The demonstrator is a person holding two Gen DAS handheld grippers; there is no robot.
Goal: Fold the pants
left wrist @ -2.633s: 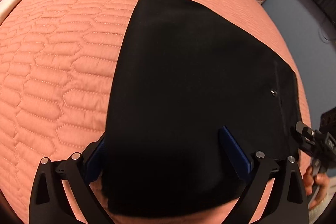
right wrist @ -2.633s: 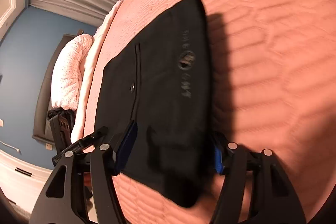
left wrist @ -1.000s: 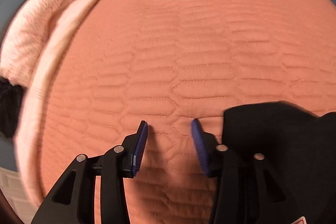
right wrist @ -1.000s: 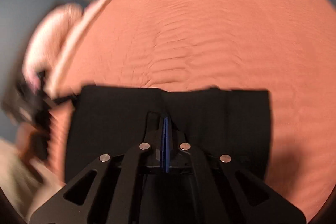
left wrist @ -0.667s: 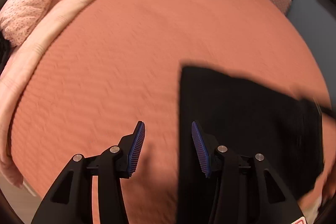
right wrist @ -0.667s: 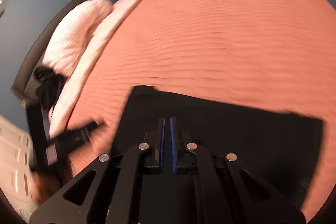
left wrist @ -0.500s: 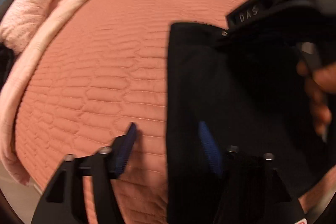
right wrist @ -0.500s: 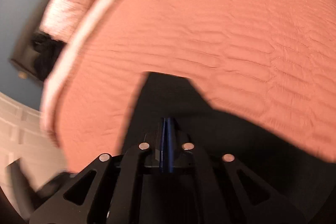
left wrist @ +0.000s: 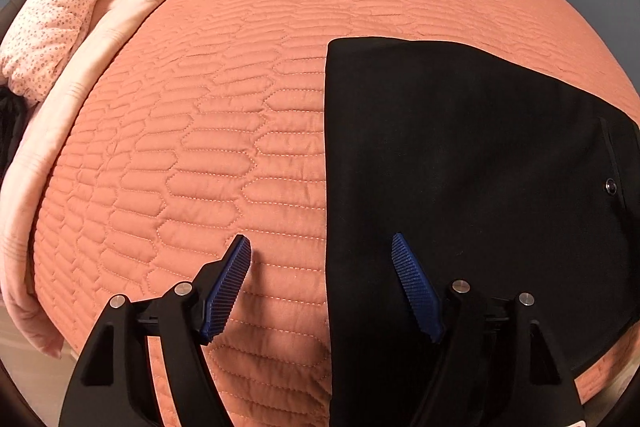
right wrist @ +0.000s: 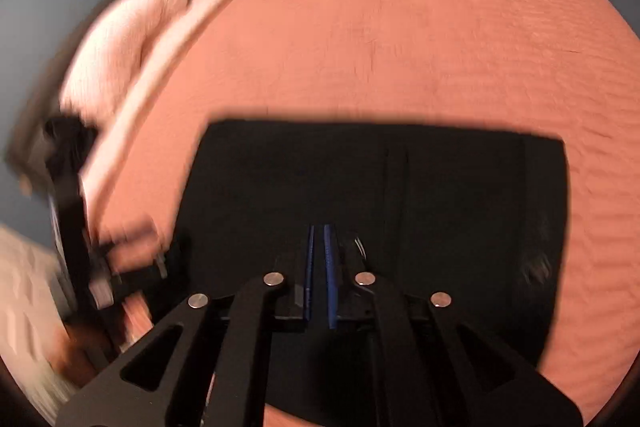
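Black pants point(left wrist: 460, 167) lie flat as a folded rectangle on the orange quilted bed point(left wrist: 220, 107), near its front edge, left side straight. Left tool point(left wrist: 320, 275), jaws just widened and holding nothing, straddles that edge, probably to pinch it next. Right tool point(right wrist: 319, 267), pressed together, hovers over the cloth (blurred; grip on fabric unclear).
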